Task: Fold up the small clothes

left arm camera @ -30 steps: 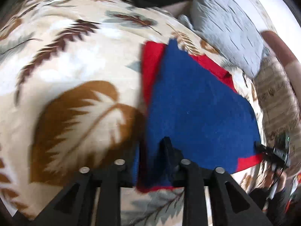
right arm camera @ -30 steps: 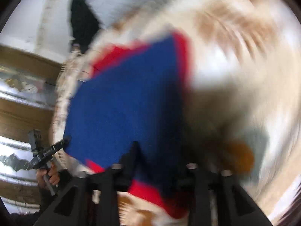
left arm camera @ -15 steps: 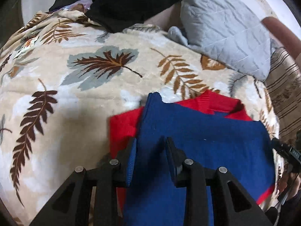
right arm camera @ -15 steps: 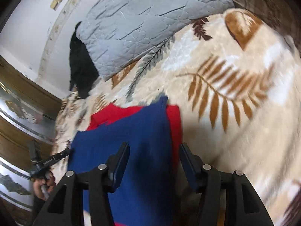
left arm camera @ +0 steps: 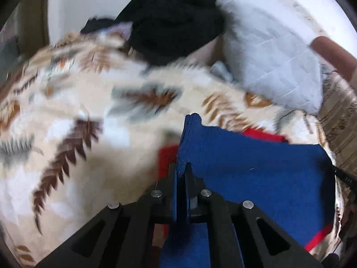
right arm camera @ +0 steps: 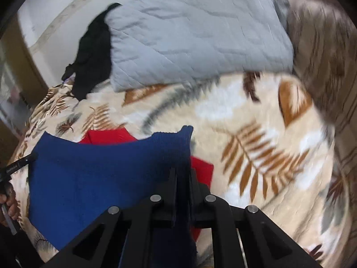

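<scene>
My left fingers (left arm camera: 181,174) have just closed and are pinched tight on one upper corner of the blue cloth (left arm camera: 256,178); my right fingers (right arm camera: 182,178) have likewise just closed and grip the opposite upper corner of the same blue cloth (right arm camera: 100,174); fabric sits between both pairs, corners standing up above the tips.

Judgement on the step: both corners are secured for a fold; I should lift them together and level, keep the edge between them taut without stretching, carry it over toward the cloth's near edge, and lay it down square before letting go; uneven height would skew the crease, and the red garment (left arm camera: 166,158) beneath, showing beyond the blue cloth's edges, could drag along.

Beyond the blue cloth: it lies on a bed under a cream leaf-print blanket (left arm camera: 78,116); past the cloth a grey quilted pillow (right arm camera: 196,40) rests at the head; beside that pillow a black heap of clothing (left arm camera: 176,20); a pale wall behind. Background is blurred.
</scene>
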### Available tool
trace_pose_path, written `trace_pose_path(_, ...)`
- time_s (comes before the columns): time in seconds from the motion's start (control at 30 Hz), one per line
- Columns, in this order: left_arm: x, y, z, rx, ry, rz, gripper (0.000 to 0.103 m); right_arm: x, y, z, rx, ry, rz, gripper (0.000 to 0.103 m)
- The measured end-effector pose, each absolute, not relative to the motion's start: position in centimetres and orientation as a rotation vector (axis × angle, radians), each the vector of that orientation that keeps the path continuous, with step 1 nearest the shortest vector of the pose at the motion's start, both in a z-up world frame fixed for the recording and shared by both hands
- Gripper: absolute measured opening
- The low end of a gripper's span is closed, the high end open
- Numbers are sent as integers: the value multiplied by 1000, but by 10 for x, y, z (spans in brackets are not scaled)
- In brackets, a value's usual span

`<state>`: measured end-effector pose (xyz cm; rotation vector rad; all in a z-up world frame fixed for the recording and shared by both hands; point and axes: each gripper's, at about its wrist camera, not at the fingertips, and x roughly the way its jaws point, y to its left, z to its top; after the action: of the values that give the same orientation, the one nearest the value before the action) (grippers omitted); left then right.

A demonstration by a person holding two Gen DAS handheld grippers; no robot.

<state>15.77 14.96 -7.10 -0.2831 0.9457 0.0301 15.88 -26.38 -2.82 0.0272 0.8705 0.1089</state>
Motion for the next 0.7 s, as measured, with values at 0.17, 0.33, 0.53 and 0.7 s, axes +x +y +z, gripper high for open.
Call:
trace_pose_path(0.17, 169, 164, -84, -357, 991, 16, 13, 176, -280, -77, 150, 997, 100, 17)
trace_pose_path(0.33, 145, 173, -48, -364, 929, 34, 25, 142, -286, -32, 199, 896, 81, 56)
trace_pose_path(0.53, 94, 136, -24, -284, 869, -58, 49, 109, -255, -21, 483, 897, 423, 67)
trace_pose_path(0.7, 89, 108, -93, -91, 1084, 69, 54, 96, -273, -92, 641, 1001, 324, 57)
